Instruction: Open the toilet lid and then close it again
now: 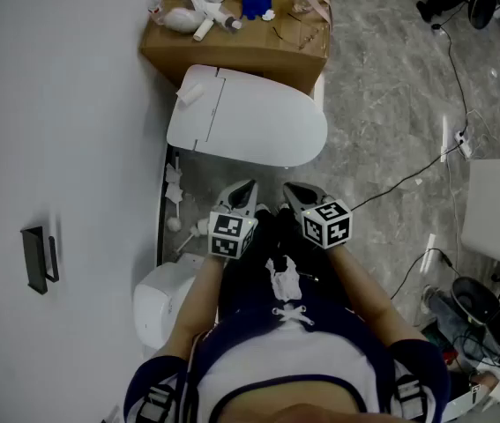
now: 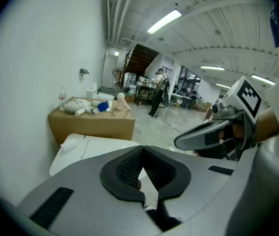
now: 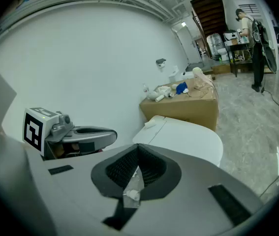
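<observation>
The white toilet (image 1: 258,117) stands against the wall with its lid down flat; a small white roll (image 1: 190,94) lies near its hinge end. Both grippers hover side by side short of the bowl's front rim, apart from it. My left gripper (image 1: 248,186) is shut with nothing between its jaws, and so is my right gripper (image 1: 292,189). The left gripper view looks over its closed jaws (image 2: 140,163) at the lid (image 2: 95,149). In the right gripper view the closed jaws (image 3: 138,161) point toward the lid (image 3: 188,136), with the left gripper (image 3: 92,134) alongside.
A cardboard box (image 1: 232,33) with bottles and small items sits just beyond the toilet. The white wall runs along the left, carrying a black holder (image 1: 38,258). A white bin (image 1: 163,300) stands near my left leg. Cables (image 1: 426,166) cross the marble floor at right.
</observation>
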Action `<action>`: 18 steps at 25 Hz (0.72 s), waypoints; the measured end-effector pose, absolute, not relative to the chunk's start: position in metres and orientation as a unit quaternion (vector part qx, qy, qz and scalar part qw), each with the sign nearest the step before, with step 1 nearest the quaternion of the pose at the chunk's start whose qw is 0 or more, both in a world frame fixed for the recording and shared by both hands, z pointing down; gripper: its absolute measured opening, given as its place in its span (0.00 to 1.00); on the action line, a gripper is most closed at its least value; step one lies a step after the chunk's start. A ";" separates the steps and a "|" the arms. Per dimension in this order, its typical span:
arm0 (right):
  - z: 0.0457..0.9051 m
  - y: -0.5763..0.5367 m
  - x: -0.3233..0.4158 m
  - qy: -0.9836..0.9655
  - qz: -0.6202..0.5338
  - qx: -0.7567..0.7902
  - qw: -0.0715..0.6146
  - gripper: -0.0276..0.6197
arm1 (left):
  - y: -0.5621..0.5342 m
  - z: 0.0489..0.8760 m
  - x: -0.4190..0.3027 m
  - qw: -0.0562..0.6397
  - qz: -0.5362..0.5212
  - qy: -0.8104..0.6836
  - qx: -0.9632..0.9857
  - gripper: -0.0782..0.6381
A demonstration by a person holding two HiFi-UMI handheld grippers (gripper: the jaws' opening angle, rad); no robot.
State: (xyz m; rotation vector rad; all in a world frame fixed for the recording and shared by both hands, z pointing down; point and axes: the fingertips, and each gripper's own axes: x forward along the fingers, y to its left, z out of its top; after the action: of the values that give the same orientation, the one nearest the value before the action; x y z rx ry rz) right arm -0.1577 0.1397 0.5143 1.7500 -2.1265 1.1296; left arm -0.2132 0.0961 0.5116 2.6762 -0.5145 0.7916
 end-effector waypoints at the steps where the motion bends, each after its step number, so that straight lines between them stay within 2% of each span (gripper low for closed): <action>1: 0.515 0.139 -0.160 -0.712 0.378 0.586 0.084 0.05 | 0.096 0.512 -0.215 0.151 0.277 -0.178 0.932 0.12; 10: 0.520 0.132 -0.171 -0.705 0.373 0.598 0.076 0.05 | 0.091 0.515 -0.229 0.144 0.276 -0.163 0.936 0.12; 18: 0.527 0.135 -0.152 -0.669 0.386 0.630 0.074 0.05 | 0.086 0.529 -0.230 0.158 0.276 -0.150 0.936 0.12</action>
State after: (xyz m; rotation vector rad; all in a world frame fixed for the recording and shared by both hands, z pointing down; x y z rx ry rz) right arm -0.1521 0.1350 0.5268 1.8929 -2.0101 1.1586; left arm -0.2303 0.0863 0.5288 2.6774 -0.4281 0.7885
